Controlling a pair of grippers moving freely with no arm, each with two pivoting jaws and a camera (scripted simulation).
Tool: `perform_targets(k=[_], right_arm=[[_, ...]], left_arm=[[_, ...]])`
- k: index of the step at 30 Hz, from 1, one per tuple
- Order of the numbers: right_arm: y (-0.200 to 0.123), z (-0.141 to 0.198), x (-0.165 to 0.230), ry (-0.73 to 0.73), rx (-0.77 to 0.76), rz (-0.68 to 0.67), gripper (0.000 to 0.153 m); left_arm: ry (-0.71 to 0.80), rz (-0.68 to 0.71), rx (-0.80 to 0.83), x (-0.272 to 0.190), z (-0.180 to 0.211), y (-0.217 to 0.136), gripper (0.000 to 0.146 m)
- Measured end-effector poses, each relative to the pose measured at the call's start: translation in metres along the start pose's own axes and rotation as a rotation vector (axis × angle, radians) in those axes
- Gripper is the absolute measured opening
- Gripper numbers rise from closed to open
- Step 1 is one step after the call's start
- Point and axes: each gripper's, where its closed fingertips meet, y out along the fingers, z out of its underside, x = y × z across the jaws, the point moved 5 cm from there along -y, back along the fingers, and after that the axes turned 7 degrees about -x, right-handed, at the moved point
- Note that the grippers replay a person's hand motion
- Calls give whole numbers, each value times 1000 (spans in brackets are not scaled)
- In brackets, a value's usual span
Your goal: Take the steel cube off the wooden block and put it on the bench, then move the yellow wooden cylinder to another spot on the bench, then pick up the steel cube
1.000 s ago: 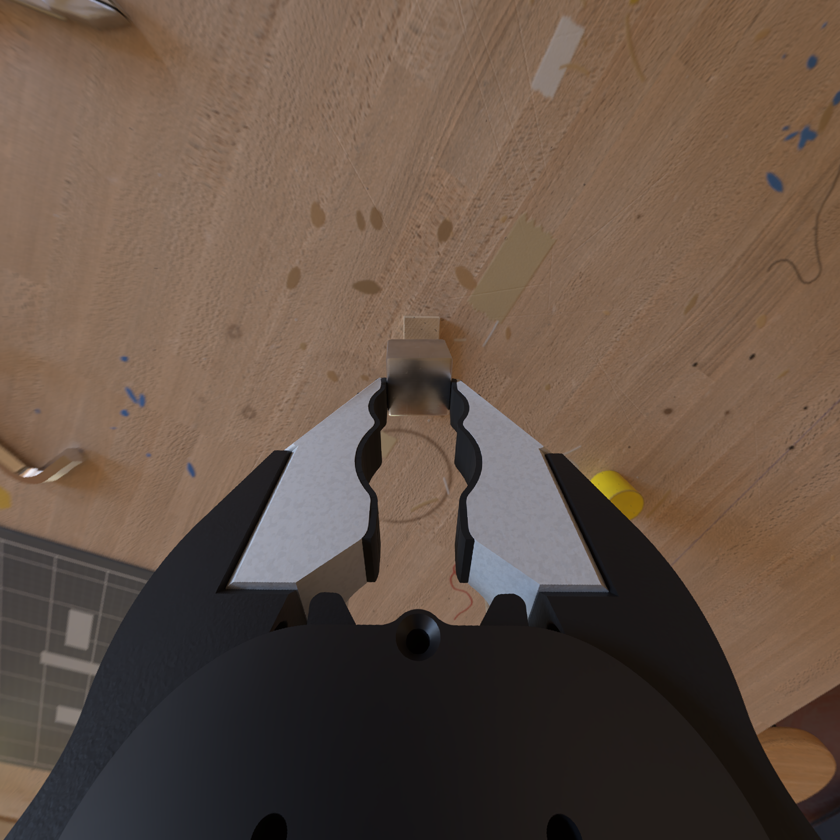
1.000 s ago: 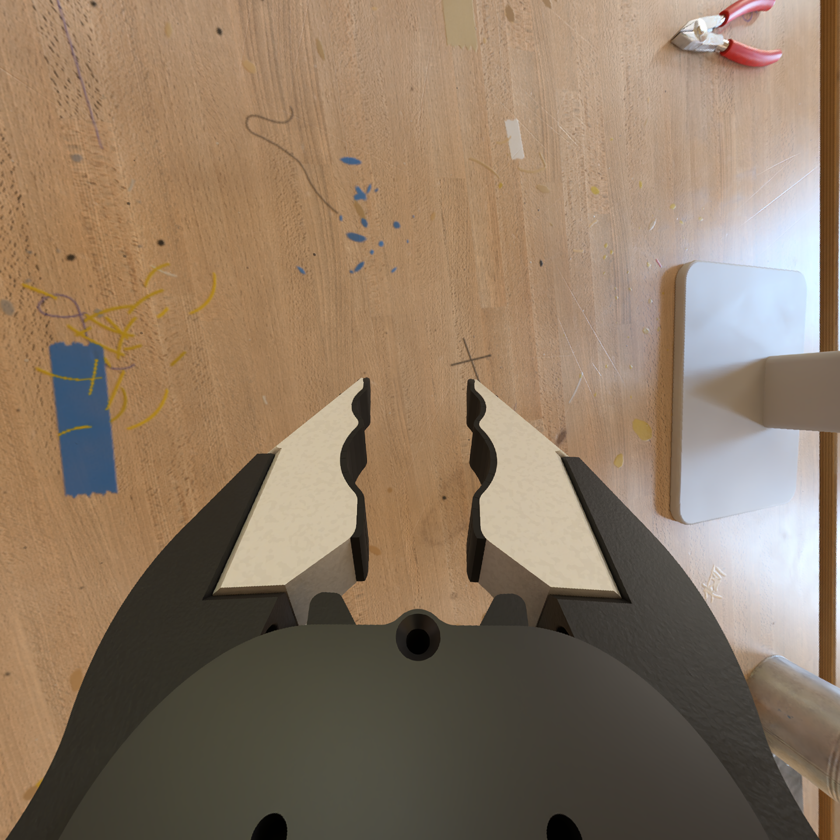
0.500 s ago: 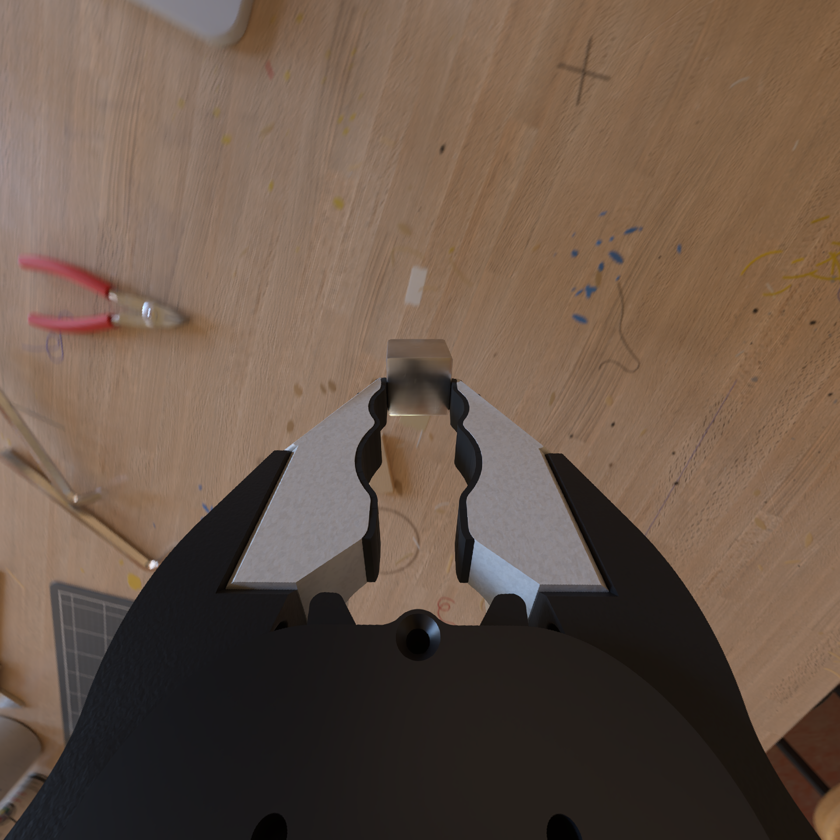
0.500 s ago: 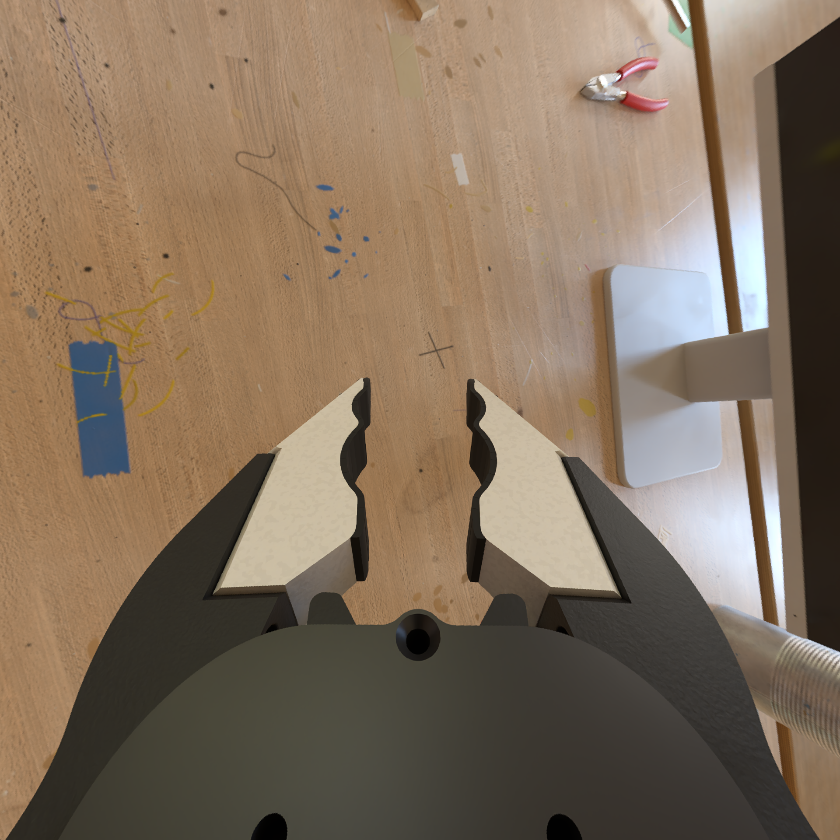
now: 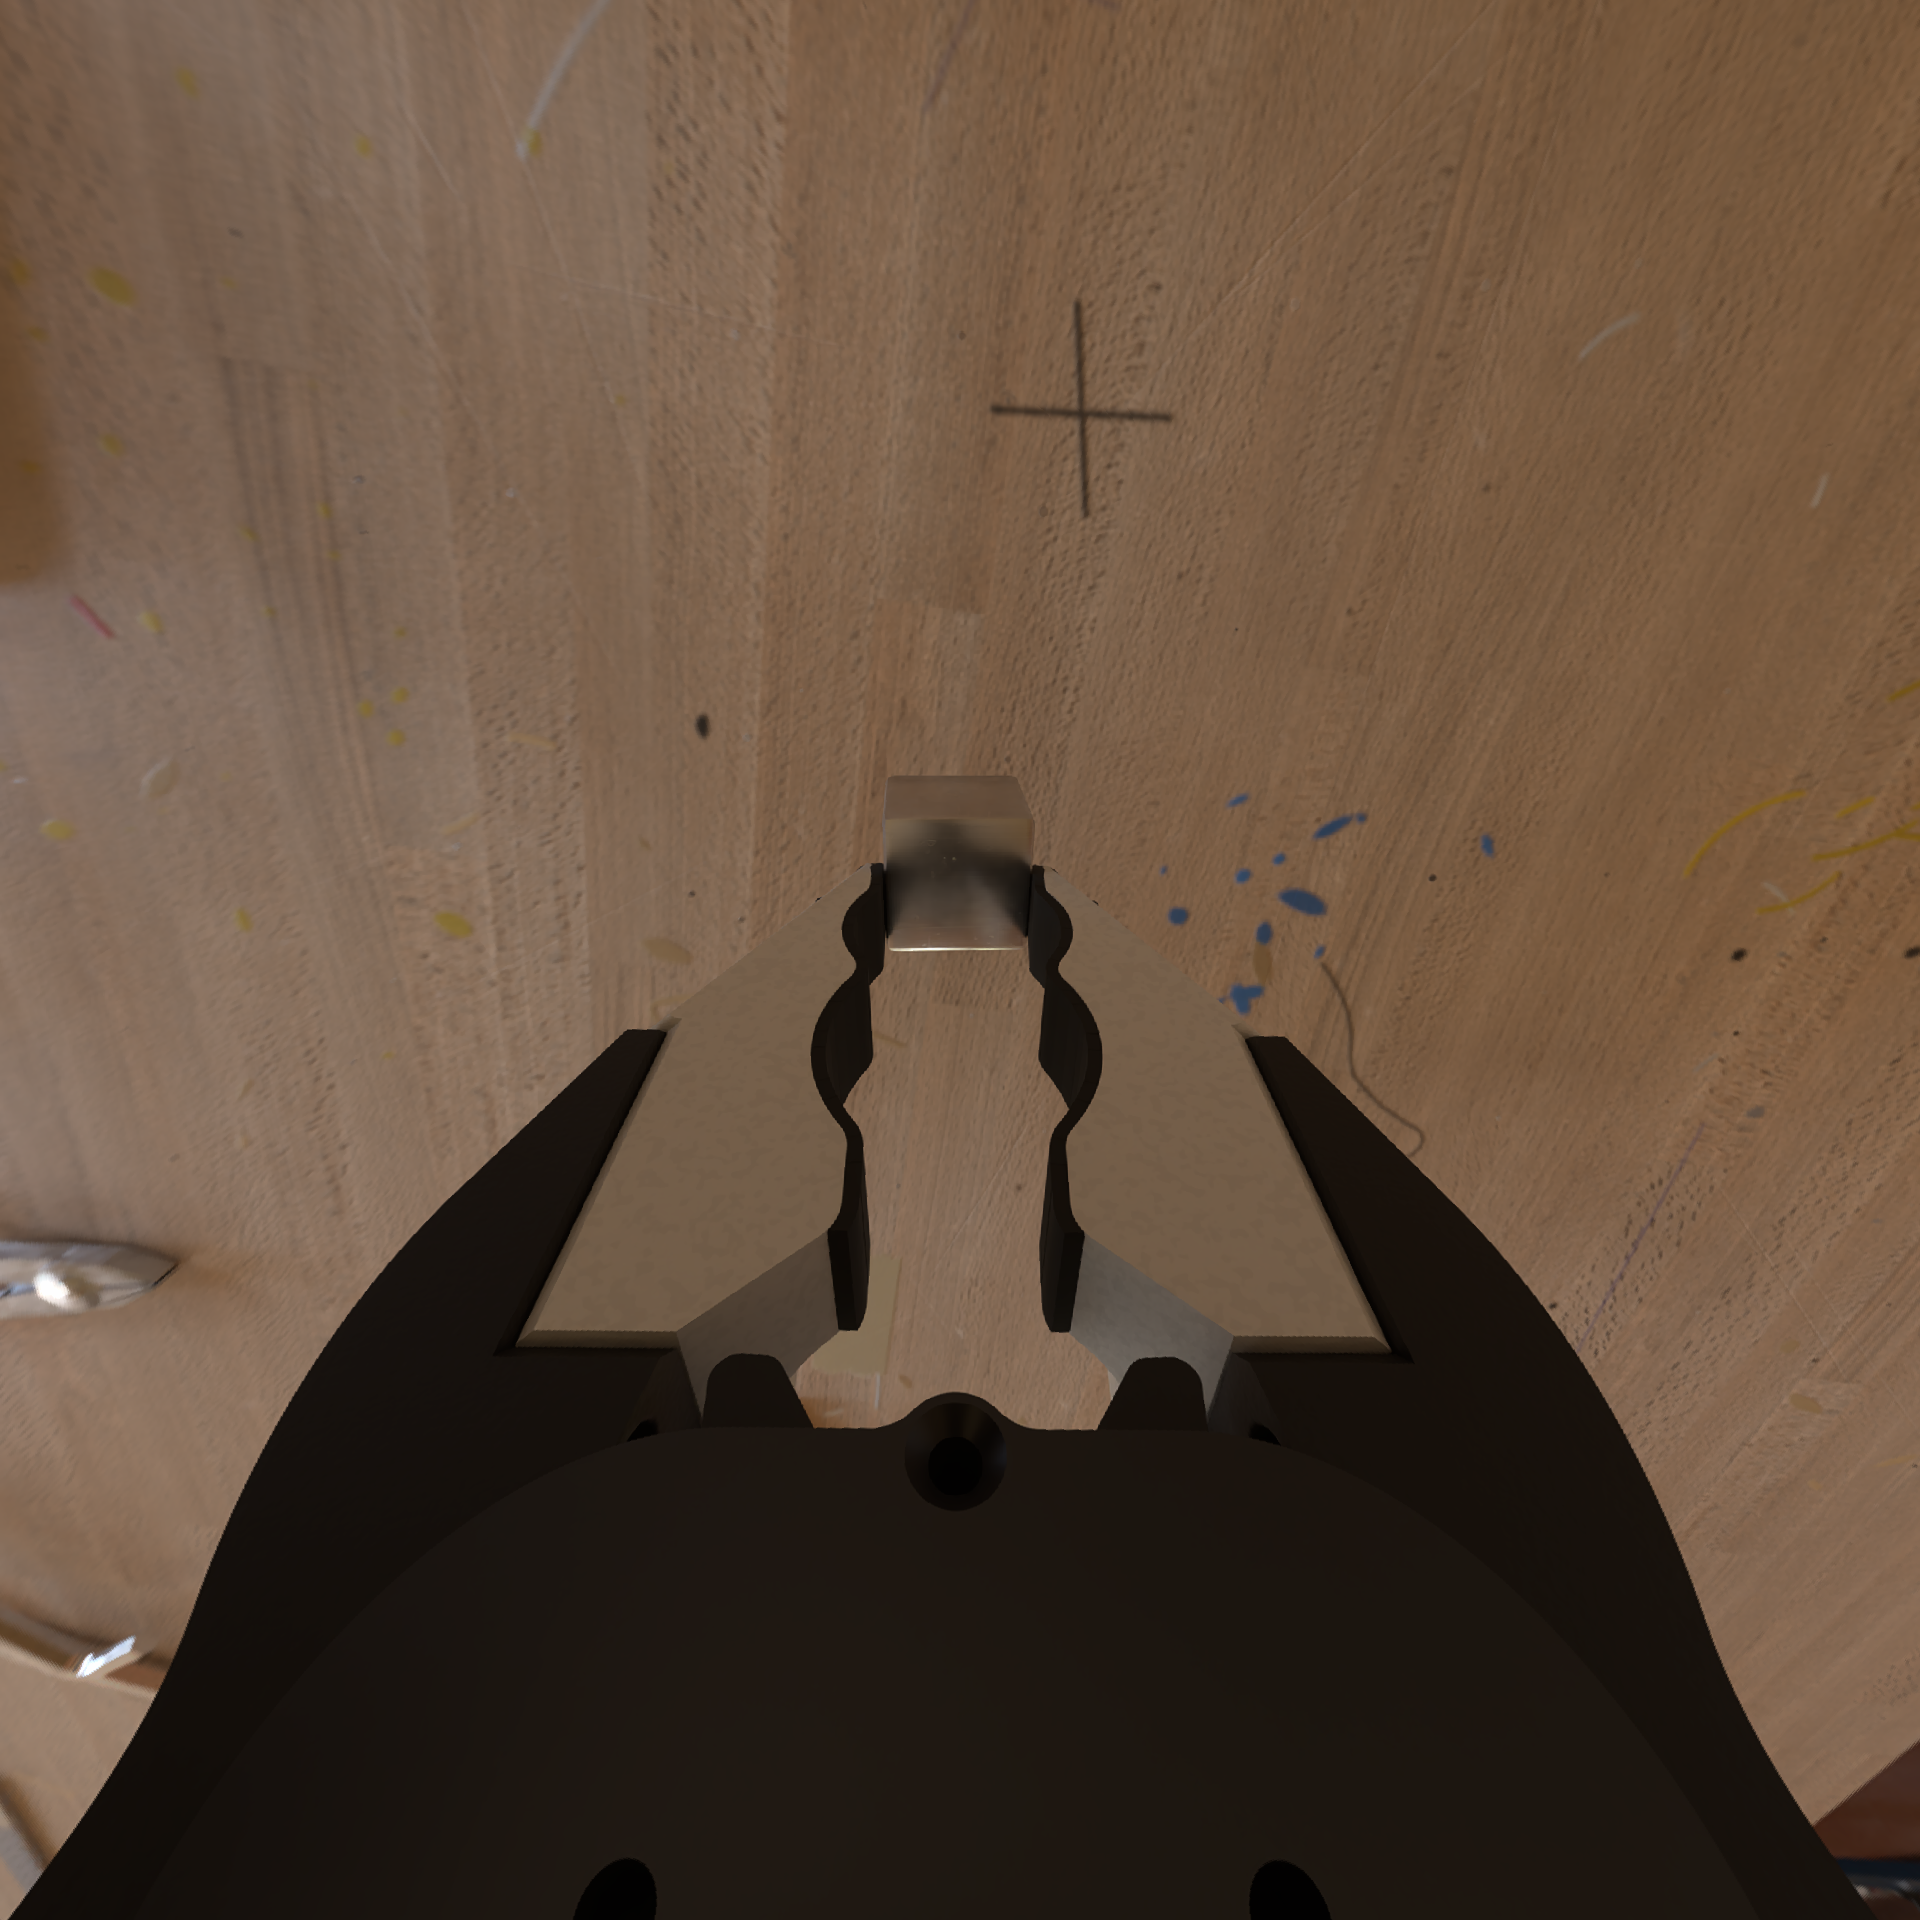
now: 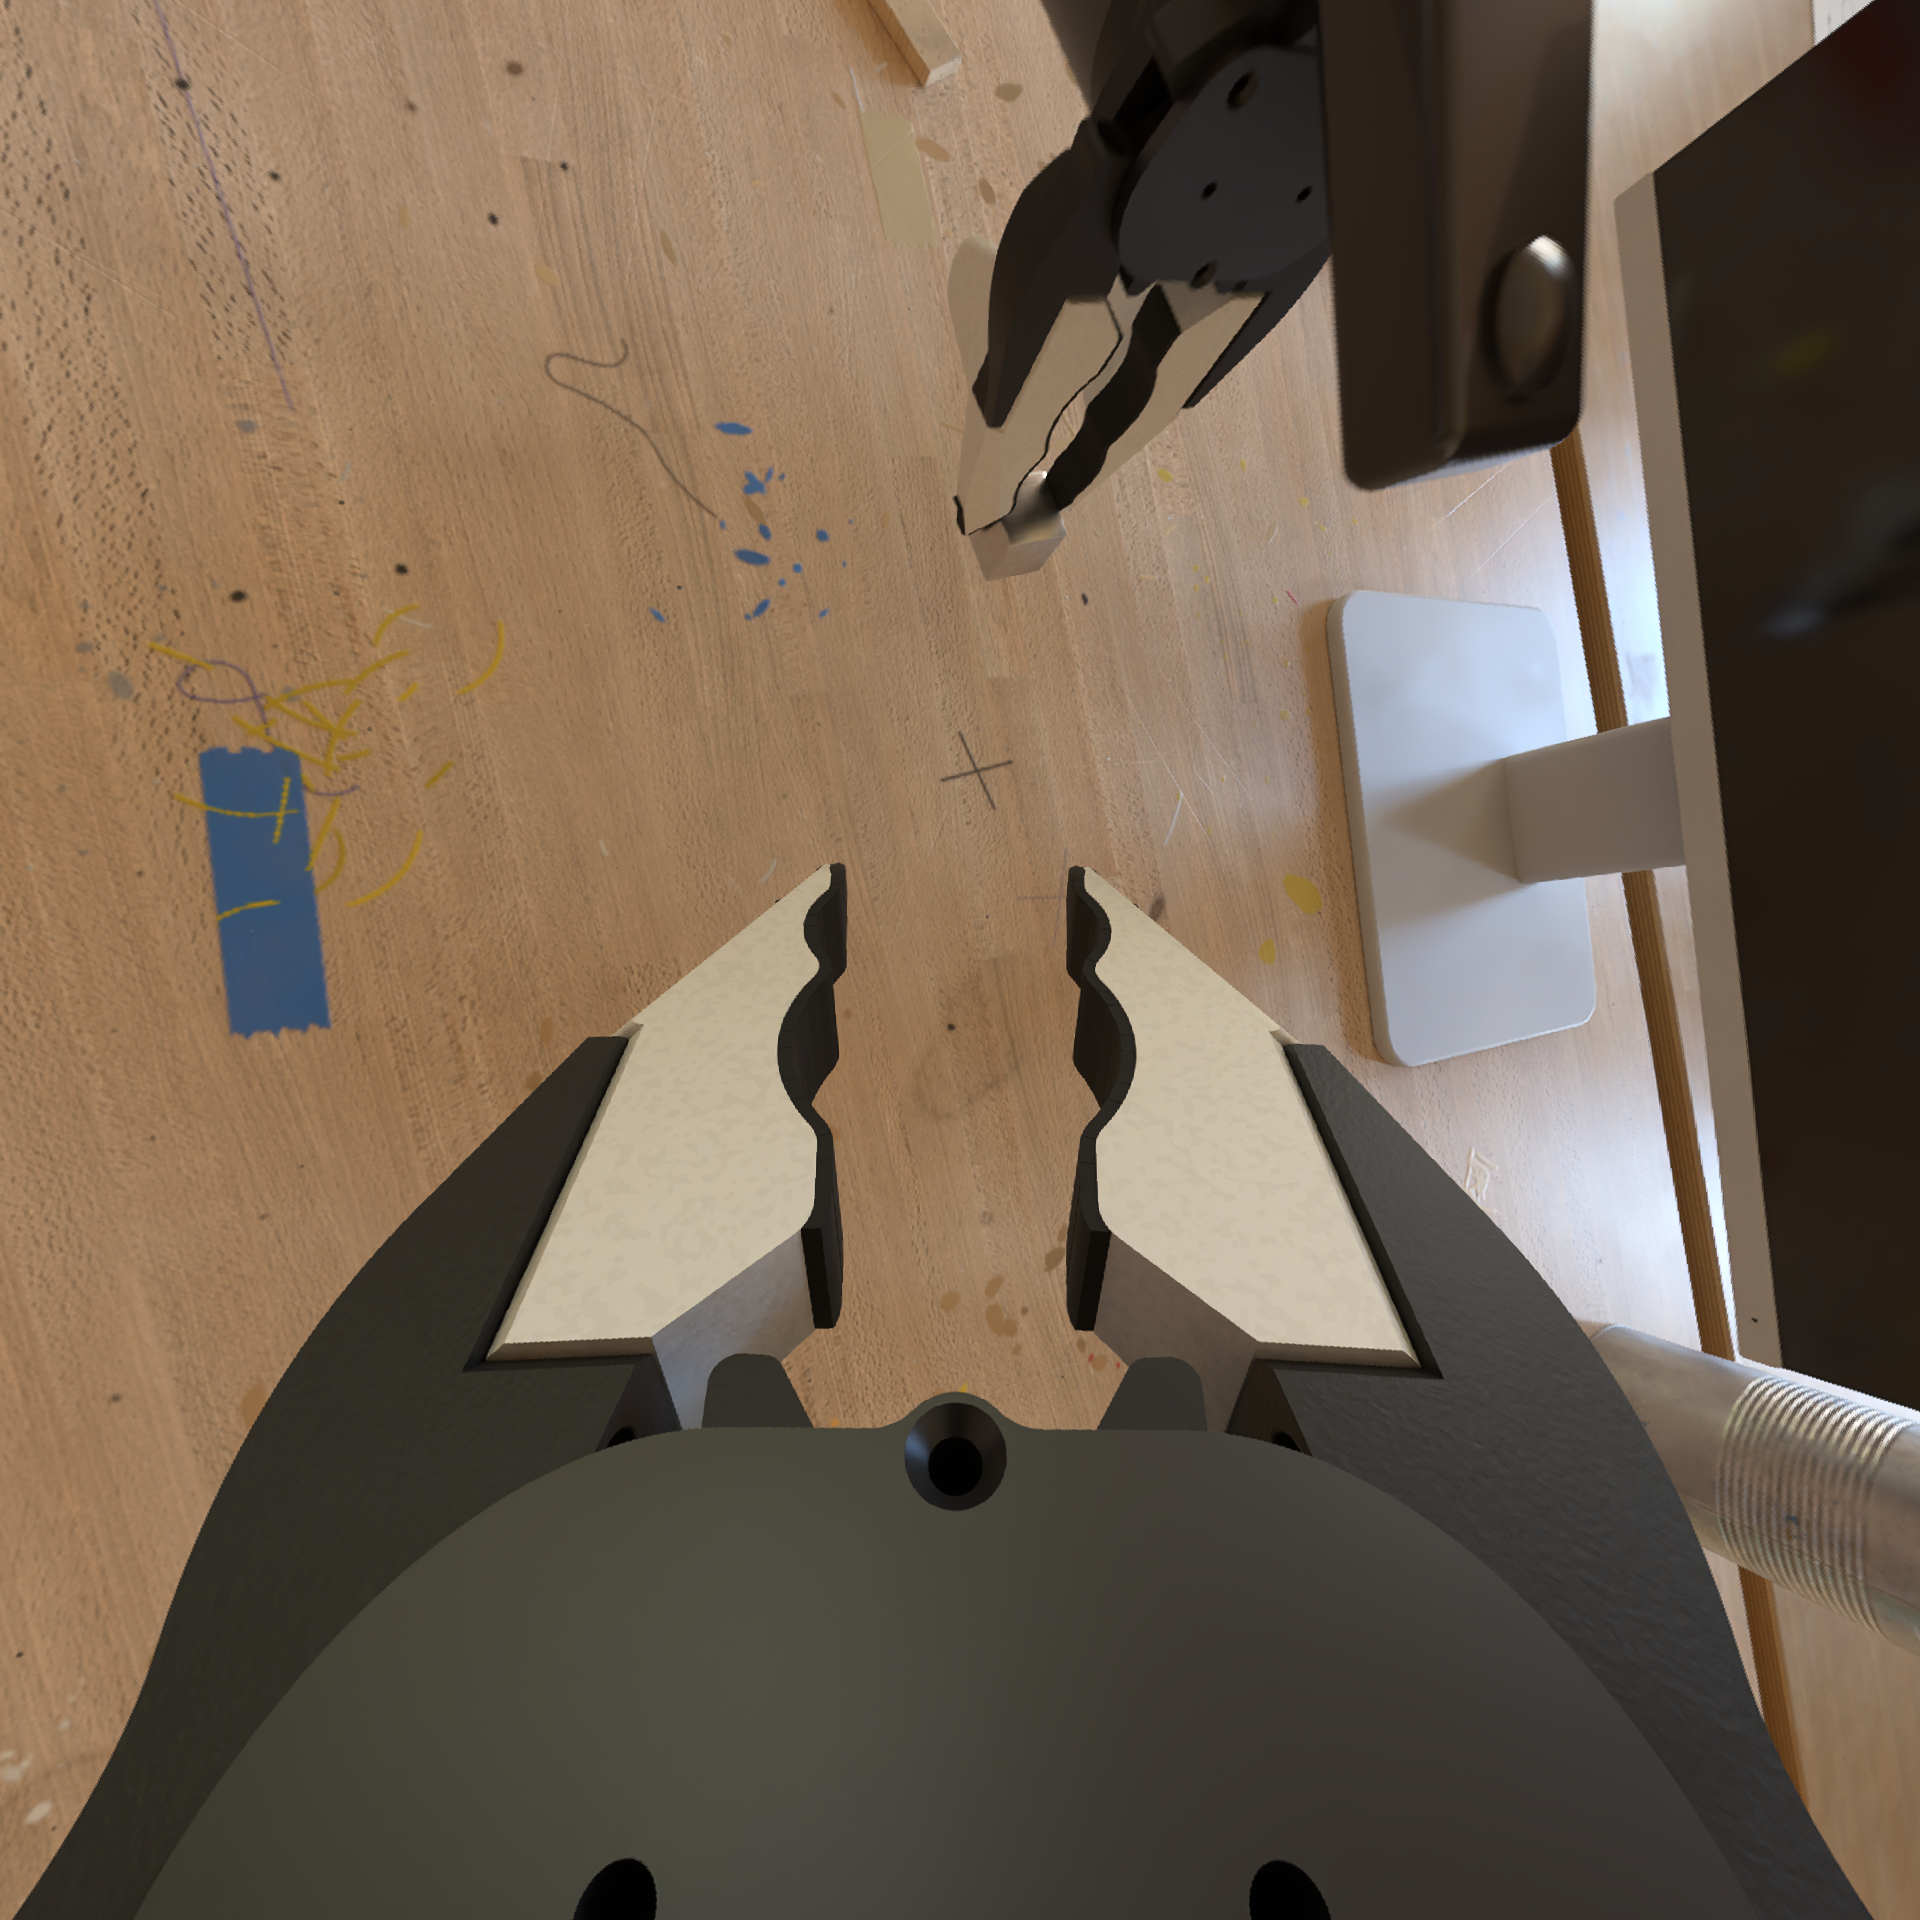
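Observation:
My left gripper (image 5: pixel 956 883) is shut on the steel cube (image 5: pixel 956 868), a small grey metal block held between its fingertips above the wooden bench (image 5: pixel 1455 520). The same gripper (image 6: pixel 1023 520) and the steel cube (image 6: pixel 1023 540) show in the right wrist view, hanging over the bench at the upper right. My right gripper (image 6: pixel 956 883) is open and empty above the bench, near a pencil cross (image 6: pixel 977 769). The wooden block and the yellow cylinder are out of view.
A pencil cross (image 5: pixel 1081 414) lies ahead of the cube. A monitor's grey foot (image 6: pixel 1455 831) and dark screen (image 6: pixel 1818 727) stand at the right by the bench edge. A threaded metal pipe (image 6: pixel 1766 1475) lies at the lower right. Blue tape (image 6: pixel 265 894) is at the left. Plier tips (image 5: pixel 83 1273) show at the left.
My left gripper has carried the steel cube across the bench toward the pencil cross and lower; it has come into the right wrist view. The right gripper has risen and tilted a little.

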Motion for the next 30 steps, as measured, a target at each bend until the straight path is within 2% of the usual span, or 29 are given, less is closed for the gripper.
perform_targets(k=[7, 29, 30], right_arm=[[-4, 3, -1, 8, -1, 1, 42], [-6, 1, 3, 4, -1, -18, 43], [-6, 1, 3, 4, -1, -20, 43]], left_arm=[[-7, 31, 26, 2, 8, 25, 27], [-51, 56, -5, 0, 11, 25, 27], [-55, 65, -11, -1, 11, 25, 42]])
